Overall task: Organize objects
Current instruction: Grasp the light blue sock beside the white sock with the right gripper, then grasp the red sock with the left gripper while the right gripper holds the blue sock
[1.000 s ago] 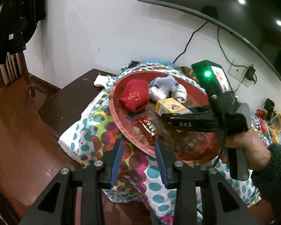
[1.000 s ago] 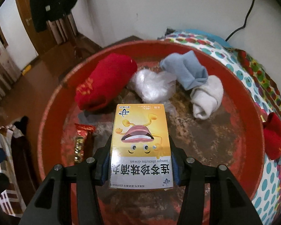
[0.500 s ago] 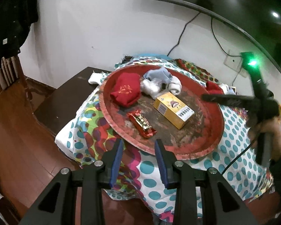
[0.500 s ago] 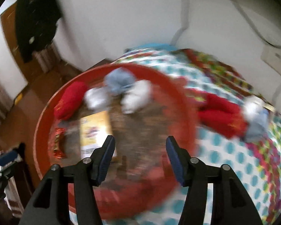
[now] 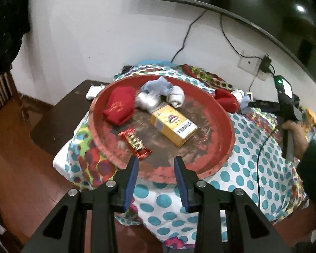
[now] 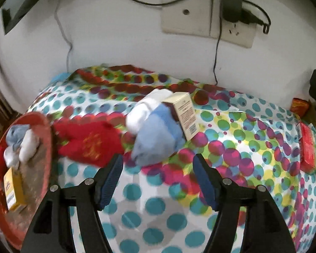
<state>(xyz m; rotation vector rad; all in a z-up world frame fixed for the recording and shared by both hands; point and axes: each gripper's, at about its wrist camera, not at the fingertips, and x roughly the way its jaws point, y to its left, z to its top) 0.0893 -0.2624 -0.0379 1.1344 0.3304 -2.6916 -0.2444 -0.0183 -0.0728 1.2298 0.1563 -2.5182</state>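
Observation:
A round red tray (image 5: 225, 118) on a polka-dot cloth holds a yellow box (image 5: 173, 124), a red sock (image 5: 120, 107), a red snack wrapper (image 5: 134, 143) and a bundle of blue and white socks (image 5: 162, 91). My left gripper (image 5: 156, 172) is open and empty at the tray's near rim. My right gripper (image 6: 158, 168) is open and empty over the cloth, just short of a red sock (image 6: 90, 145), a light blue sock (image 6: 155, 139), a white sock (image 6: 145, 109) and a small cream box (image 6: 184, 113). The tray (image 6: 47, 147) and yellow box (image 6: 13, 191) sit at its far left.
A red packet (image 6: 308, 147) and orange snack bags (image 6: 301, 105) lie on the cloth at the right. A wall socket with plugged cables (image 6: 231, 27) is behind the table. A dark wooden surface (image 5: 59, 122) and wooden floor (image 5: 14, 168) lie left of the tray.
My right gripper let go of the yellow box in the tray, opened, and swung right to the loose socks on the cloth. My left gripper moved in a little toward the tray rim.

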